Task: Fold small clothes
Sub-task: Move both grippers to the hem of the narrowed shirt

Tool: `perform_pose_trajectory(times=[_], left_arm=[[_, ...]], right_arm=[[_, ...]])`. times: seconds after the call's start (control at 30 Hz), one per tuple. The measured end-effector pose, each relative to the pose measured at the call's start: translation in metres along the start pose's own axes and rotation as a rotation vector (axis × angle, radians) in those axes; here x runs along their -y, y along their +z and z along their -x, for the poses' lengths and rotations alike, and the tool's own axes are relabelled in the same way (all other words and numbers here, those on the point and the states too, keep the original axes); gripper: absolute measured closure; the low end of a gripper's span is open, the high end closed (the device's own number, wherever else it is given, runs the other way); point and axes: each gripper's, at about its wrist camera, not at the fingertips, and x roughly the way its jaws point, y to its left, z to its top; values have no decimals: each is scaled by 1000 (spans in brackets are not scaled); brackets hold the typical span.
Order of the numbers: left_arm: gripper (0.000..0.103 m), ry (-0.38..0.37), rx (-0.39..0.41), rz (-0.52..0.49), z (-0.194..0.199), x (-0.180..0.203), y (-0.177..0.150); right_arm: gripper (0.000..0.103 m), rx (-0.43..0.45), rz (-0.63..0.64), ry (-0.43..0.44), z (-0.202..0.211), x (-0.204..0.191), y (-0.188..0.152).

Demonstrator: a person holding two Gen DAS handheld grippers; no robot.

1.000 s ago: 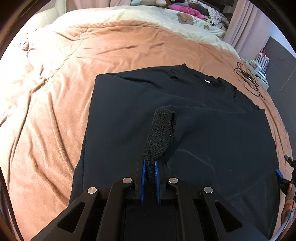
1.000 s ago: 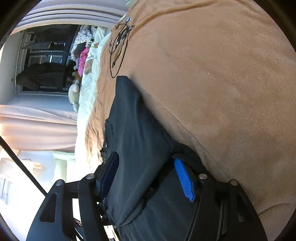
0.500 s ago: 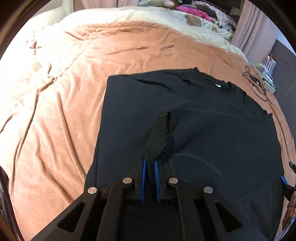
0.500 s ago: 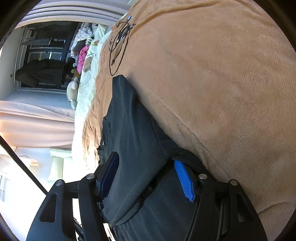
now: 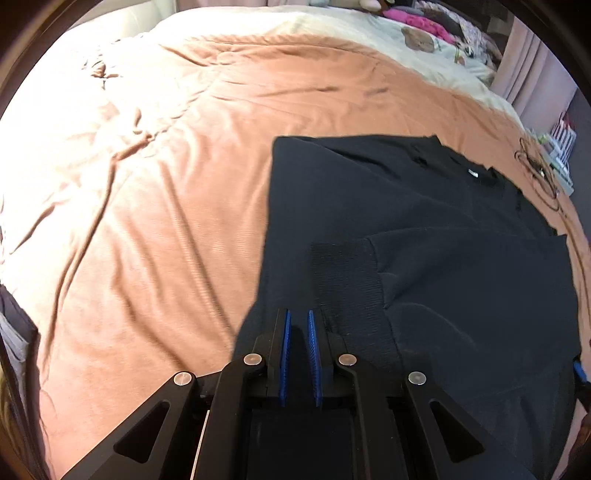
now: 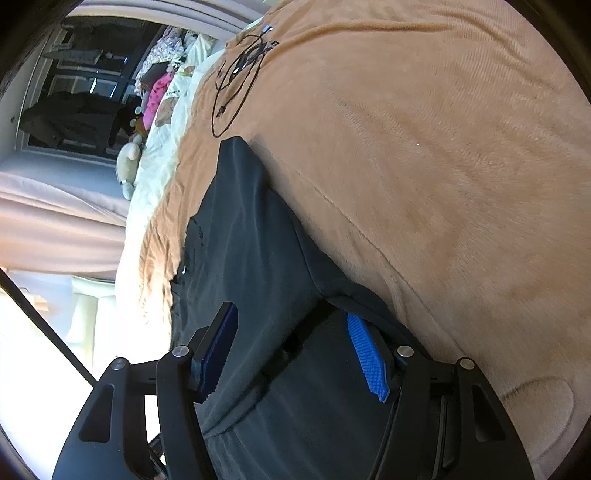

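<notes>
Black fabric covers the right half of the left wrist view: a dark sweater (image 5: 424,229) lies flat on a bed (image 5: 147,192) spread with a rust-orange blanket. Its long axis runs from the near edge of the bed toward the far edge, with the collar (image 5: 476,173) and its small white label pointing at the far side, where a cream sheet and a pile of bright clothes (image 5: 436,26) lie. 1 sleeve is folded across the body, and its ribbed cuff (image 5: 343,273) lies flat, pointing toward the bed's left side. The left tongs (image 5: 297,321) hang just over the sweater's left edge beside that cuff; the 2 blue pads stand parallel with a narrow gap between them and nothing in it, so they are released. A coil of black cable (image 5: 539,170) rests on the blanket near the bed's right edge, beyond the sweater.

In the right wrist view, which is rolled sideways, the sweater (image 6: 243,236) shows as a long dark band running away from the camera toward the cable (image 6: 236,81). The right tongs (image 6: 291,343) are spread wide, the 2 blue pads far apart, with the sweater's near edge bunched between them. Neither pad visibly presses the cloth, so they grip nothing.
</notes>
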Motion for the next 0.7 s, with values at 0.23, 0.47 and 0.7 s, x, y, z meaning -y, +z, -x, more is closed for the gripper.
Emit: perform_pose_trajectory(times=[0.23,0.47,0.7], left_arm=[[92,-77,28,19,35,-12,-17],[58,-143,63,10,81,-13,-44],[52,-185,96,15,125,-19,-71]], right_arm=[[43,-7,96,-20,16,-24,-11],[43,22,221,-3,58,-46,-24],[43,28,343,-29,107,-61,-45]])
